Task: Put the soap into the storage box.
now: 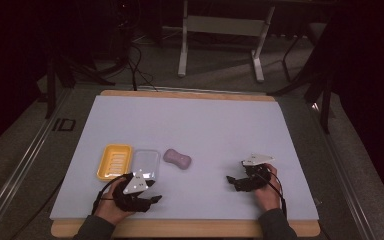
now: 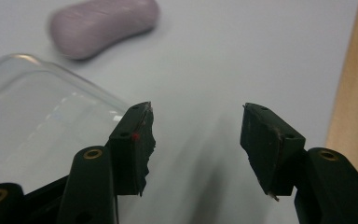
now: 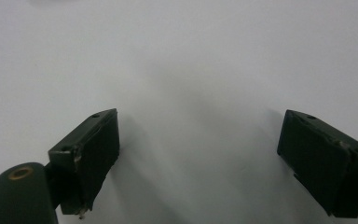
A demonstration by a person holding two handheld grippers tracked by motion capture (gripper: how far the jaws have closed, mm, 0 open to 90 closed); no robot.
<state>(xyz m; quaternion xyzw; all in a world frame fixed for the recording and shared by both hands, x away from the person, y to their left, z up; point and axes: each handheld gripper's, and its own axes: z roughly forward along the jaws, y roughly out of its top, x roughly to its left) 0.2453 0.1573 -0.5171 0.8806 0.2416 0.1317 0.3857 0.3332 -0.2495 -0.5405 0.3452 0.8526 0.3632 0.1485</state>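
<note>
A pale purple soap bar [image 1: 177, 158] lies on the white mat, right of a clear plastic lid [image 1: 146, 164] and a yellow soap dish [image 1: 114, 161]. My left gripper [image 1: 152, 199] rests near the front edge, just below the lid, pointing right. In the left gripper view its jaws stand apart over bare mat, left gripper [image 2: 197, 122] empty, with the clear lid [image 2: 42, 121] beside the left jaw and the soap bar [image 2: 103, 25] farther off. My right gripper [image 1: 233, 182] sits at the front right, pointing left. In the right gripper view the right gripper [image 3: 199, 133] is open over bare mat.
The white mat [image 1: 190, 125] covers a wooden table whose edge [image 1: 180, 229] runs along the front; that wooden edge [image 2: 354, 84] also lies right of the left jaws. Beyond the table are a dark floor, cables and a white frame stand [image 1: 220, 30].
</note>
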